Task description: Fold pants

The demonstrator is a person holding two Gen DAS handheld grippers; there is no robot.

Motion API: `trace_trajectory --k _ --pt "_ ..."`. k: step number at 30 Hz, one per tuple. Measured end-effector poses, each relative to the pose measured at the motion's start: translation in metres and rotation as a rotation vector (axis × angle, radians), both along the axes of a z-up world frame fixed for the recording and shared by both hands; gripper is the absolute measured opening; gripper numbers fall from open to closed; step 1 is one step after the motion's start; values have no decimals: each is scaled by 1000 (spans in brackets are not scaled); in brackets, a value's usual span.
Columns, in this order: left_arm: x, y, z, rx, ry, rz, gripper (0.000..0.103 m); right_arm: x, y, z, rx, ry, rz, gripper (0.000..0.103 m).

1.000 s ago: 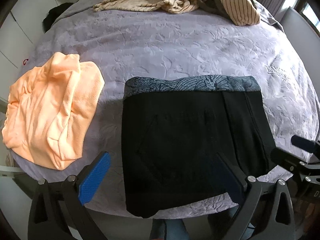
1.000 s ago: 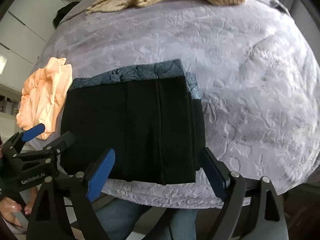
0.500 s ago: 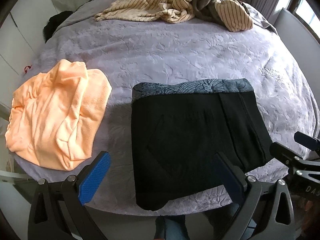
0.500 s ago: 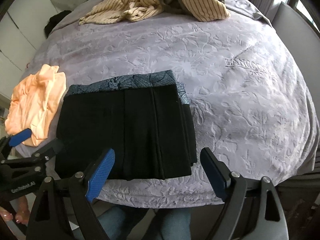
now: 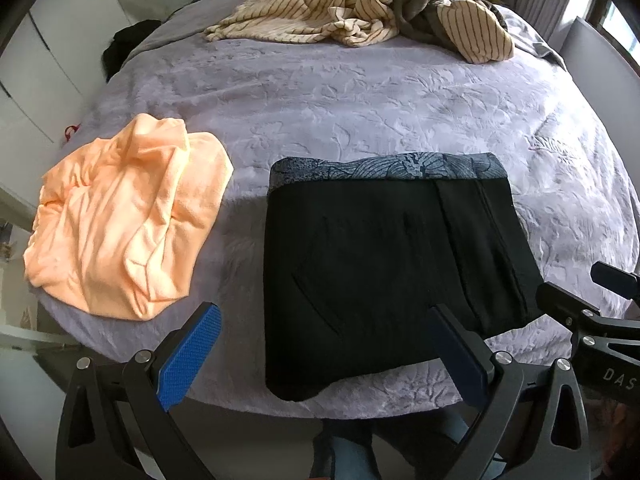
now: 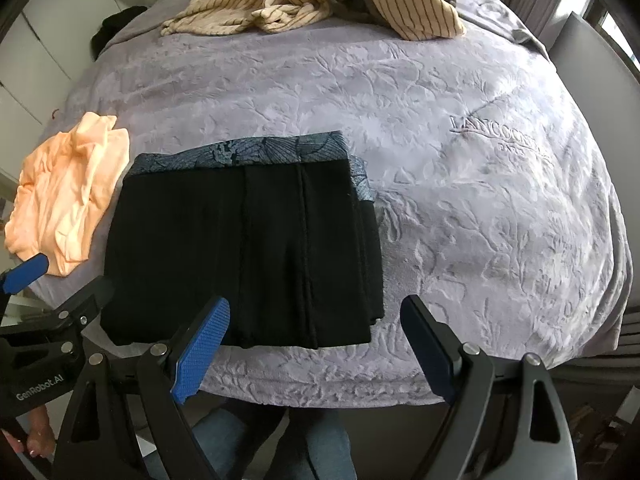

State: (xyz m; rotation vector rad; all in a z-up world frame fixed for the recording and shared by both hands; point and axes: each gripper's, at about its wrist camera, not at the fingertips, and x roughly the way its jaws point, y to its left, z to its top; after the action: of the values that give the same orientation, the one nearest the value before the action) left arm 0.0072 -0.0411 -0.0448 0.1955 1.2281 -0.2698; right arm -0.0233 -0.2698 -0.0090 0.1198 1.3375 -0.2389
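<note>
Black pants (image 5: 384,264) with a blue-grey patterned waistband lie folded into a flat rectangle near the front edge of the bed; they also show in the right wrist view (image 6: 248,248). My left gripper (image 5: 324,348) is open and empty, held off the bed's front edge just short of the pants. My right gripper (image 6: 316,340) is open and empty, also in front of the pants' near edge. The left gripper shows at the left of the right wrist view (image 6: 56,280), and the right one at the right of the left wrist view (image 5: 588,300).
A crumpled orange garment (image 5: 120,216) lies left of the pants. Striped beige clothes (image 5: 360,12) are piled at the far side of the lilac bedspread (image 5: 360,92). A dark item (image 5: 128,40) sits at the far left edge. White cabinets stand left, a radiator right.
Both grippers have pulled back and risen away from the folded pants, so more of the bed shows. The pants lie still. Both stay open.
</note>
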Motion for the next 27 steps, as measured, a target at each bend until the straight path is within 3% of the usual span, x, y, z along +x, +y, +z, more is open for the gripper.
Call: trace_trajectory --k 14,27 --pt "-15 -12 19 40 -22 72 103 2 -16 13 9 6 59 89" --pt "-20 -17 24 59 -32 81 103 2 -15 15 14 14 86 89"
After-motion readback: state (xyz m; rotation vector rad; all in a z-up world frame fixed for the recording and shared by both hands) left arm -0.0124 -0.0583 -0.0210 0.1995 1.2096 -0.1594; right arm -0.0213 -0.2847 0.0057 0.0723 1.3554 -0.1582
